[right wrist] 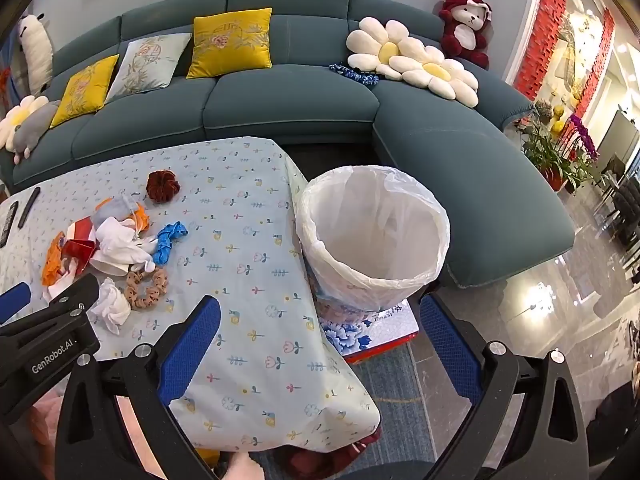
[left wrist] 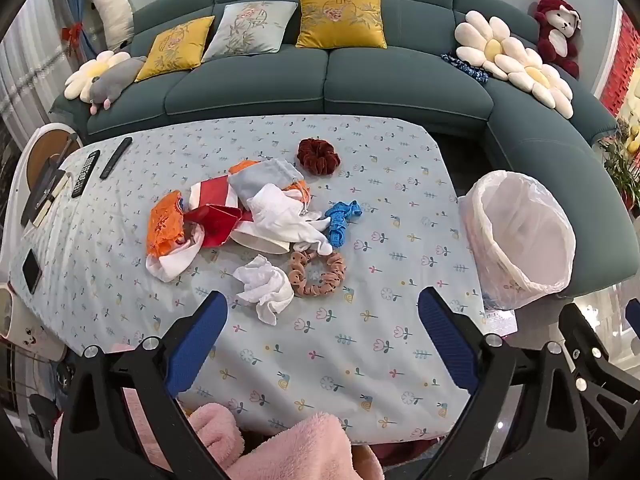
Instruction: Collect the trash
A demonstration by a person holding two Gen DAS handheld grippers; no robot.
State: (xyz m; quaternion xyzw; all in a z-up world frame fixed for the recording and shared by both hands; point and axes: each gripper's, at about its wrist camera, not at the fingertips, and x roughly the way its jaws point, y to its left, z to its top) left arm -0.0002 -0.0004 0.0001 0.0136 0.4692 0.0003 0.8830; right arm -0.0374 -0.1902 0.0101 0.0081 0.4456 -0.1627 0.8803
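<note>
The left gripper (left wrist: 320,312) hangs above the near half of the table (left wrist: 360,360), its blue-padded jaws spread wide with nothing between them. The right gripper (right wrist: 320,320) is likewise released and empty, poised over the table's right edge, facing the bin.

In the left wrist view the trash sits in a heap at about 11 o'clock from the left gripper. A crumpled white tissue (left wrist: 266,288) lies nearest, just beside a tan scrunchie (left wrist: 320,274) at its 3 o'clock. Beyond them, a white cloth (left wrist: 280,216) overlaps a red paper piece (left wrist: 216,222), with an orange wrapper (left wrist: 165,226) at 9 o'clock of the pile and a grey pouch (left wrist: 262,178) at 12 o'clock. A blue tape (left wrist: 340,220) touches the pile at 3 o'clock. A dark red scrunchie (left wrist: 319,156) lies apart, farther back.

The lined trash bin (right wrist: 400,276) stands off the table's right side, at 12 o'clock from the right gripper; it appears empty, though the bottom is hard to make out. Two remotes (left wrist: 100,168) rest at the table's far left, before a teal sofa (left wrist: 320,88).
</note>
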